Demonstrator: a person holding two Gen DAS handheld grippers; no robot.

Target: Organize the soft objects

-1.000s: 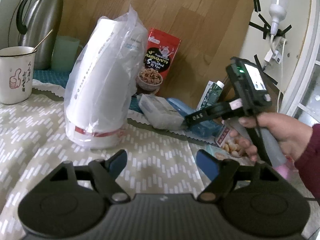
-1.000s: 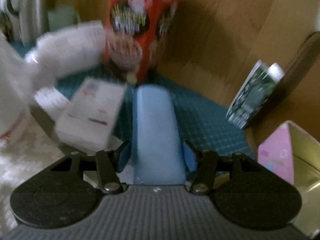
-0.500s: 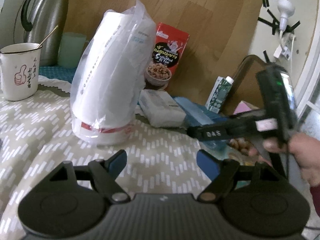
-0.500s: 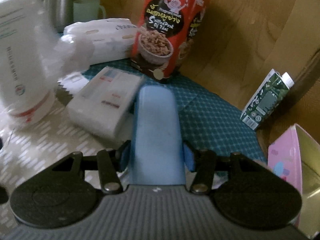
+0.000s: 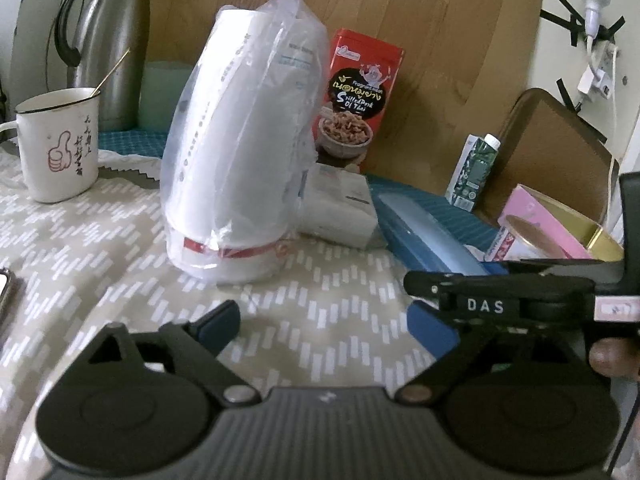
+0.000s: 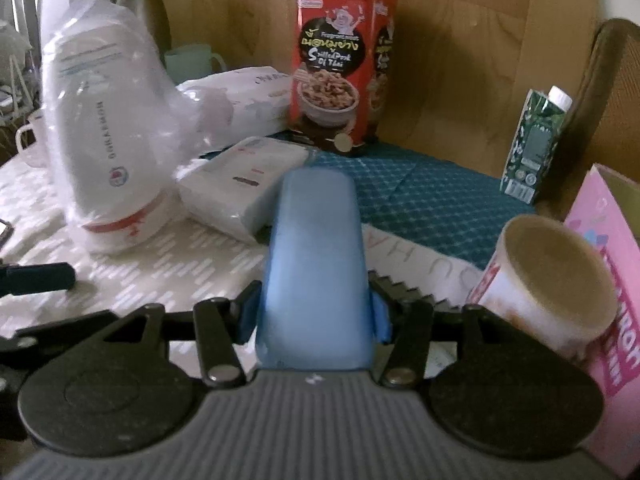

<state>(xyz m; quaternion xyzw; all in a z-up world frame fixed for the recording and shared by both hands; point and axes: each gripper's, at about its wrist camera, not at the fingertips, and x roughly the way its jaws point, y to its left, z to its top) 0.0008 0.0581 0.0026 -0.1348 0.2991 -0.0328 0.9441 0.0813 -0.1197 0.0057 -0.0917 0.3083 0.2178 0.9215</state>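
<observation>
Gripping a smooth, rounded light-blue case (image 6: 316,264), the right gripper (image 6: 314,314) pinches it between blue pads over the patterned cloth (image 5: 120,248). Left gripper (image 5: 326,326) is opening, nothing between its jaws. Crinkly bagged white roll (image 5: 240,140) stands upright beside a soft, flat tissue pack (image 6: 244,184).

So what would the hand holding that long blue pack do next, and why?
Probably carry the blue pack on toward the white tissue pack and set it down beside it. The right gripper is clamped on the blue pack, and the left gripper is empty, its jaws opening over the patterned cloth.
</observation>
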